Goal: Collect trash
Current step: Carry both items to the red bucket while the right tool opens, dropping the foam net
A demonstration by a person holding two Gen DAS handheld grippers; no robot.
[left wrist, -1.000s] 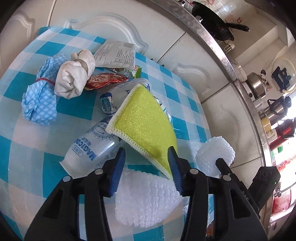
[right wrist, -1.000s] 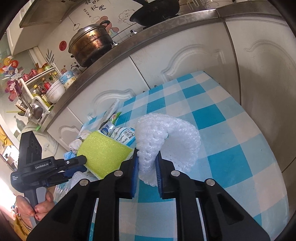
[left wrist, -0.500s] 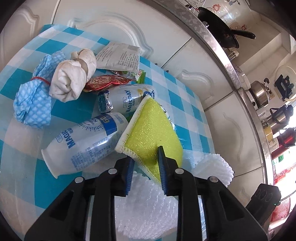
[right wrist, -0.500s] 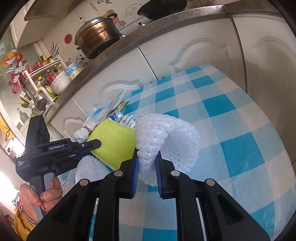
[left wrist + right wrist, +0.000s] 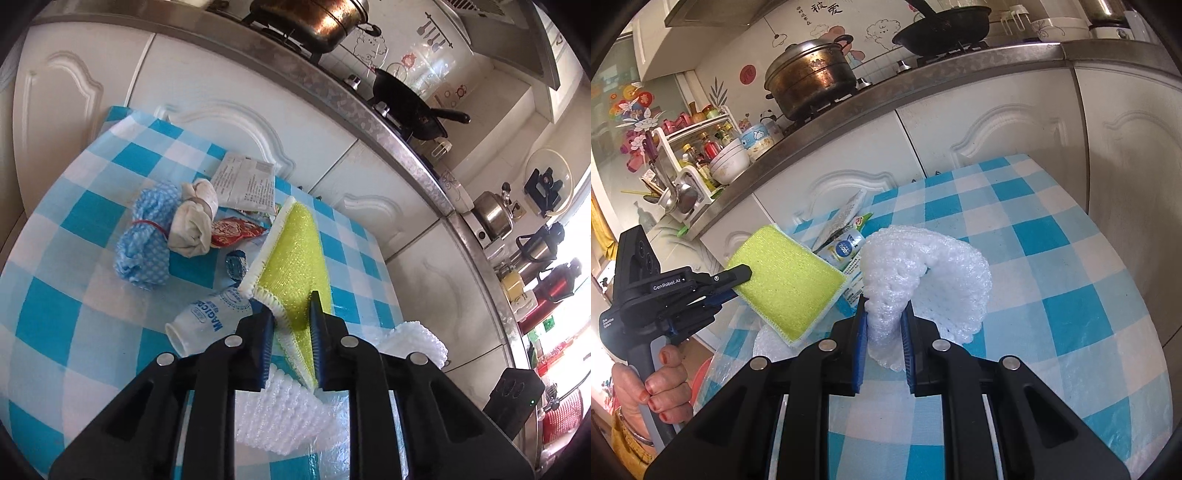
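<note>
Both grippers now held trash: my left fingers [image 5: 291, 325] had just closed on the yellow sponge [image 5: 295, 254], lifting it off the surface [image 5: 55, 295], while my right fingers [image 5: 884, 332] stayed clamped on white foam netting [image 5: 923, 273].

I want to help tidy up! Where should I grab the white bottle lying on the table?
Take the white bottle around its middle, coming down from above. It lies on its side, so its round body is open there; the sponge hangs over its far end.
</note>
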